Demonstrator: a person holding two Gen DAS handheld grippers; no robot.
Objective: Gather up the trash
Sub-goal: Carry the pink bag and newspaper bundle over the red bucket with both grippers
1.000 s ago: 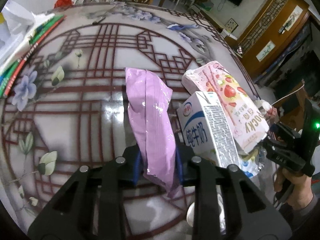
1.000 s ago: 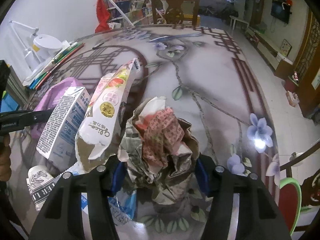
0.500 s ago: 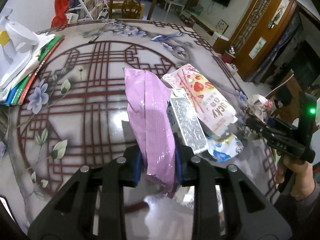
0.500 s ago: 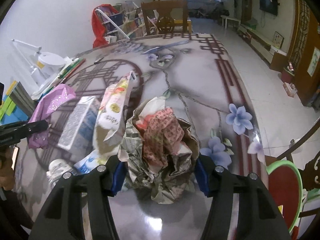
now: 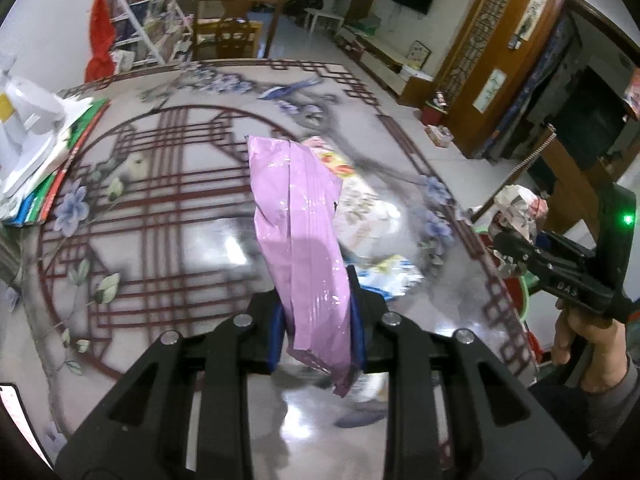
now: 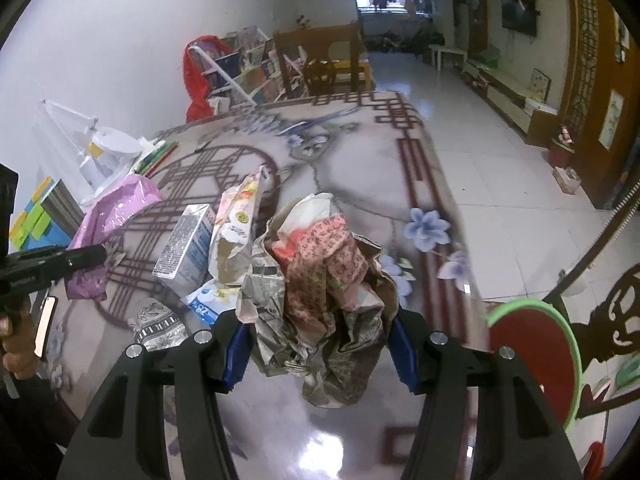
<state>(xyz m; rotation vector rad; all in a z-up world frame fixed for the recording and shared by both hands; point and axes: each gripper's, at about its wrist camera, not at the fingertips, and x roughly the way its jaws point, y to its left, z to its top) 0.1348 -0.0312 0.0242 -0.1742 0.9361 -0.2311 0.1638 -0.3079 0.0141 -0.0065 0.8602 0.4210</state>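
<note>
My left gripper is shut on a purple plastic wrapper and holds it above the table. The wrapper also shows in the right wrist view. My right gripper is shut on a crumpled newspaper ball, held above the table's right edge; it shows in the left wrist view too. On the table lie a milk carton, a pink snack box, a blue and white wrapper and a patterned paper cup.
The patterned glass table carries books and a white lamp at its left edge. A green-rimmed red bin stands on the floor beside the table's right edge. Chairs and a bookshelf stand beyond.
Both grippers have lifted with their loads and pulled back from the table. The right gripper has moved toward the table's right edge, bringing the bin into view.
</note>
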